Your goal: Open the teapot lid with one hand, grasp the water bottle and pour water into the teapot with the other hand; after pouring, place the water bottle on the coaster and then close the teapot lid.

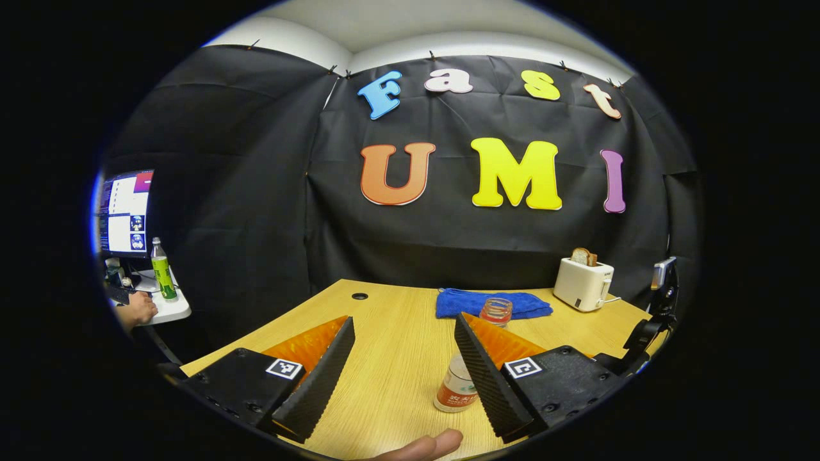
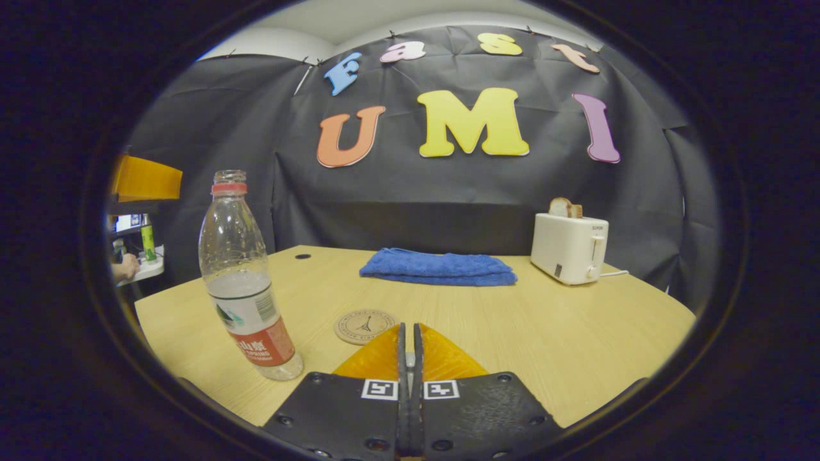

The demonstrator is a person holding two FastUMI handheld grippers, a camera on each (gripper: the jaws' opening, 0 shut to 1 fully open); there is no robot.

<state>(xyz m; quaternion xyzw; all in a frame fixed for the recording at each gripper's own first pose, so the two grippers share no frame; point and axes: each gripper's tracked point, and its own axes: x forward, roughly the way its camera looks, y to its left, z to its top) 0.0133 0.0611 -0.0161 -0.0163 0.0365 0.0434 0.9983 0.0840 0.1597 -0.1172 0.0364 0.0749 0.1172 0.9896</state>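
A clear water bottle (image 1: 456, 386) with a red label stands upright and uncapped on the wooden table (image 1: 397, 371). My left gripper (image 1: 403, 320) is open wide, and the bottle stands just past its right-hand finger, which hides part of it. In the right gripper view the same bottle (image 2: 246, 288) stands at the left, holding a little water. A round coaster (image 2: 365, 325) lies on the table just ahead and left of my right gripper (image 2: 408, 328), which is shut with nothing between its fingers.
A folded blue towel (image 2: 439, 266) lies at the back of the table, and a white toaster (image 2: 569, 246) with bread in it stands at the back right. A side desk with a monitor (image 1: 125, 214) and a green bottle (image 1: 163, 272) is off to the left. A fingertip (image 1: 423, 445) shows at the bottom edge.
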